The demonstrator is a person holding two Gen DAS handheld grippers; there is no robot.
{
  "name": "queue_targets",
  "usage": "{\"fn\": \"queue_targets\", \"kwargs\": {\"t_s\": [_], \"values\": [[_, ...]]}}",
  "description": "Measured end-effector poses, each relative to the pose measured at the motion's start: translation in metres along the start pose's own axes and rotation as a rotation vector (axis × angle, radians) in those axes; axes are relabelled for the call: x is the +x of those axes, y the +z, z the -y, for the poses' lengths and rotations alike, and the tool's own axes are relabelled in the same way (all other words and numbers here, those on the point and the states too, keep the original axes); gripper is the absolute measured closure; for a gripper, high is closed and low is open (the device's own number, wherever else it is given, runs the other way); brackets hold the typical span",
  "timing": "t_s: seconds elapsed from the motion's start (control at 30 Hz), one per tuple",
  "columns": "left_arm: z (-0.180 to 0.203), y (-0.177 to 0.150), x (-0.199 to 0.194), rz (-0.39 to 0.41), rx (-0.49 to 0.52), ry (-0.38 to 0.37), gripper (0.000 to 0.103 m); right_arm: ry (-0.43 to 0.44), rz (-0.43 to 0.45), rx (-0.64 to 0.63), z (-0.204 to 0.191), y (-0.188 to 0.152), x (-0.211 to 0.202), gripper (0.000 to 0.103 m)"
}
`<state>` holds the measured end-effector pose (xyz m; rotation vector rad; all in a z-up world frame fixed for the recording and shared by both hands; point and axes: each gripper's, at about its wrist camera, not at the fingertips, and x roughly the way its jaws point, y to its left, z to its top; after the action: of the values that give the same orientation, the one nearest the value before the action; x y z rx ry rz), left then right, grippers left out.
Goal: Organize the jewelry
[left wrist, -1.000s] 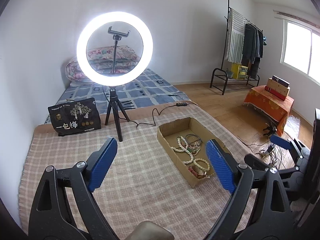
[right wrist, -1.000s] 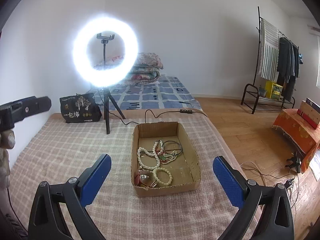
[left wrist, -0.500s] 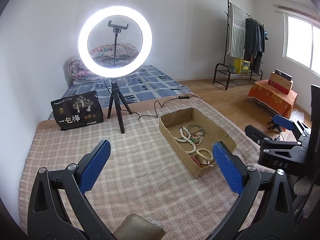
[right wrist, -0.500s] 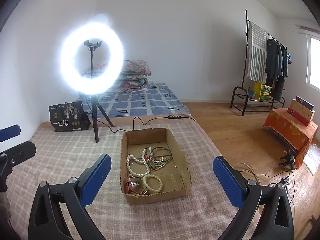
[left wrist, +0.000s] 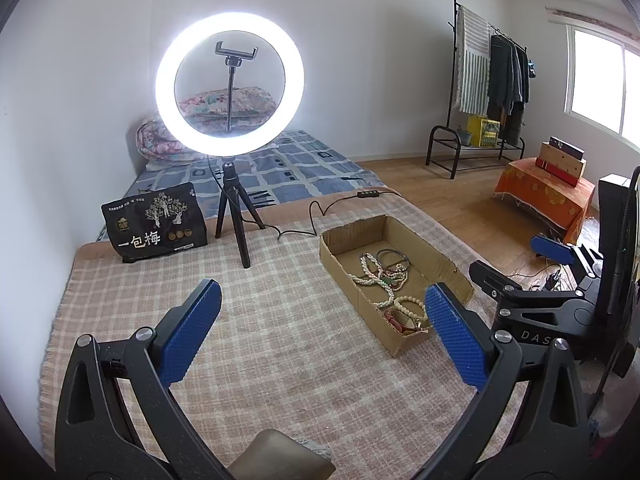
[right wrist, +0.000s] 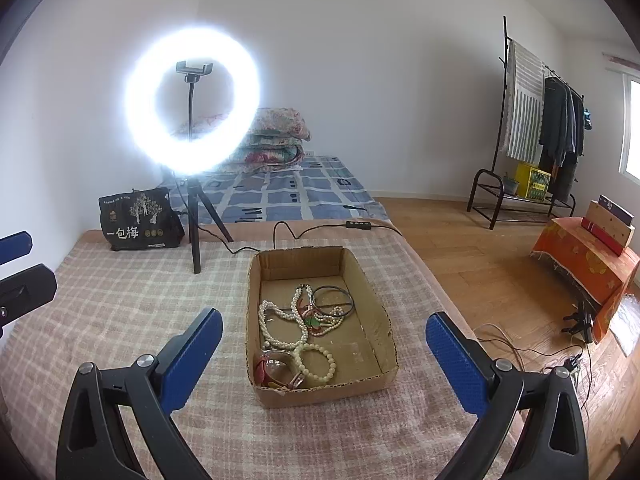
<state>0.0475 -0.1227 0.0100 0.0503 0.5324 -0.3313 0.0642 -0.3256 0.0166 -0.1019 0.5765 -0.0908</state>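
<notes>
A shallow cardboard box [right wrist: 370,312] [left wrist: 430,254] lies on a pink checked blanket [right wrist: 120,312]. Inside it sits a tangle of jewelry: pearl necklaces [right wrist: 280,320] [left wrist: 370,270], a dark bangle [right wrist: 333,299], a pearl bracelet [right wrist: 318,362] and a red piece [right wrist: 272,370] at the near end. My right gripper [right wrist: 324,350] hangs open above the box's near end, holding nothing. My left gripper [left wrist: 322,320] is open and empty over the blanket, left of the box. The right gripper's body [left wrist: 556,300] shows in the left wrist view.
A lit ring light on a tripod [left wrist: 230,84] [right wrist: 192,100] stands behind the box, its cable [left wrist: 316,216] trailing past the box's far end. A black printed bag [left wrist: 154,222] stands at the blanket's back left. Wooden floor with cables [right wrist: 520,344] lies to the right.
The left gripper's jaws have widened slightly. Both views have shifted a little; the box sits more central and nearer in the right wrist view.
</notes>
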Motion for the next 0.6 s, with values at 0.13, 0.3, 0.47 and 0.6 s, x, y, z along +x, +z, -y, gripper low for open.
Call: {"fn": "queue_targets", "kwargs": {"t_s": [0.13, 0.3, 0.47, 0.6], "values": [[0.0006, -0.0001, 0.0000, 0.003, 0.001, 0.003, 0.000, 0.005, -0.003, 0.004, -0.0005, -0.0001, 0.0019, 0.000], [0.0010, 0.0000, 0.0001, 0.004, -0.001, 0.004, 0.000, 0.008, -0.006, 0.003, -0.0015, 0.0001, 0.0039, 0.000], [0.0013, 0.0002, -0.0001, 0.004, 0.000, 0.004, 0.000, 0.009, -0.005, 0.005, -0.0017, 0.0000, 0.0045, 0.000], [0.0015, 0.0004, -0.0002, 0.003, 0.001, 0.003, 0.000, 0.008, -0.006, 0.005, -0.0015, 0.0000, 0.0041, 0.000]]}}
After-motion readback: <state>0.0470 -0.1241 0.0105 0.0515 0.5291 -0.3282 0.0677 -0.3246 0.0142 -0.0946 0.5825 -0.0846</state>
